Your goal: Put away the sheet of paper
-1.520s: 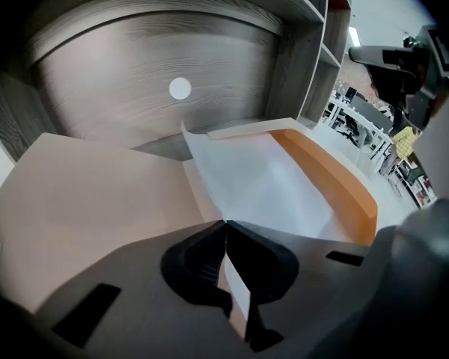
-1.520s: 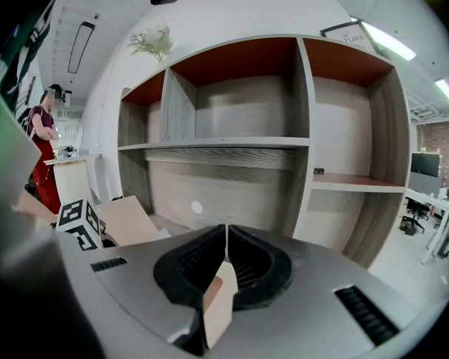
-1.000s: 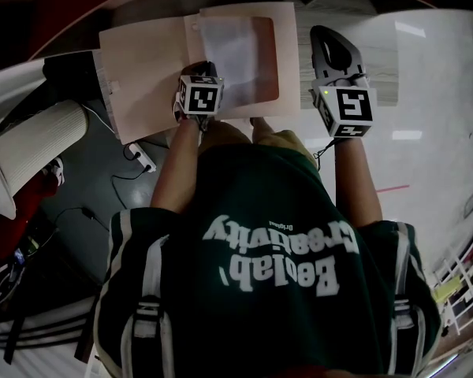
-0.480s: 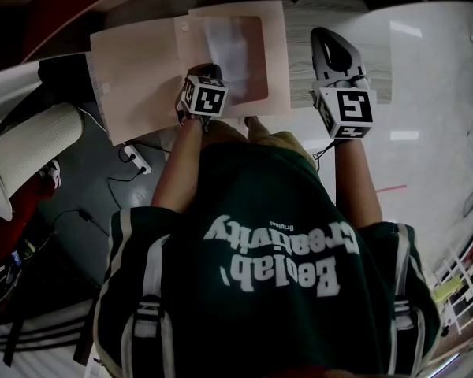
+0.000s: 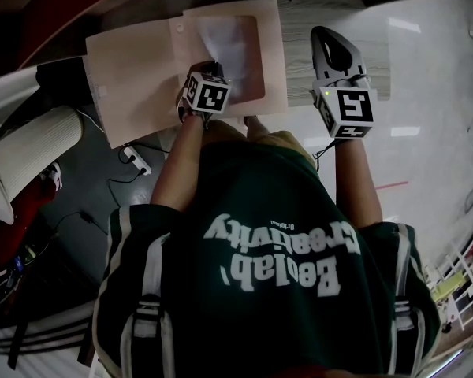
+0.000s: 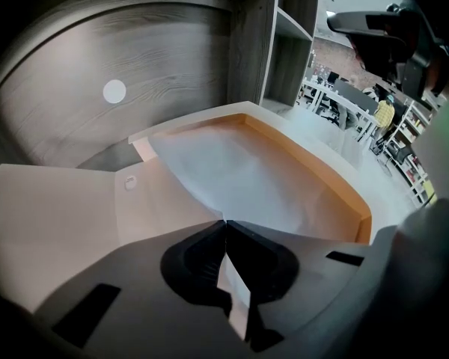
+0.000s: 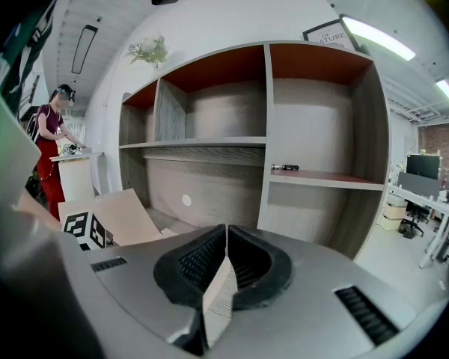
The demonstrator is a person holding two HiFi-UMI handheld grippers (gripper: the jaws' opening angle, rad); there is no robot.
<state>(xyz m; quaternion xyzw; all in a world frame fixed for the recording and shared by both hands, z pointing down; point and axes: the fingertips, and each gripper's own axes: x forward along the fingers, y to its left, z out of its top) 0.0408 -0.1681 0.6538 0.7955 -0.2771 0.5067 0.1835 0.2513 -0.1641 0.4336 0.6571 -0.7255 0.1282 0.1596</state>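
Where the shallow peach-coloured box point(image 5: 272, 53) point(image 6: 344, 200) lies open, the sheet of paper point(image 5: 230, 42) point(image 6: 239, 170) rests white and mostly flat inside it, between its raised orange walls. The sheet's near corner runs up to the left gripper point(image 5: 213, 68) point(image 6: 224, 221), whose fingers are closed on that corner. Nothing else lies in the box.

The box's lid point(image 5: 134, 73) point(image 6: 52, 215) is folded out flat to the left, with a small round snap button point(image 6: 129, 182) beside the hinge. Box and lid sit at the near edge of the grey wood-grain counter point(image 5: 382, 61) point(image 6: 105, 159), and the lid's near left corner reaches past that edge, over the floor.

The right gripper point(image 5: 325, 31) point(image 7: 224, 226) hovers over the counter's near edge to the right of the box, well apart from it. Its fingers are pressed together with nothing between them. Each gripper carries a cube with square black-and-white markers.

Behind the counter rises a shelving unit point(image 7: 284, 126) of open compartments; a small dark object point(image 7: 284, 168) lies on one shelf, too small to identify. The person's green shirt point(image 5: 268, 250) bears white print, upside down in the head view, reading "Boolab Creativity".
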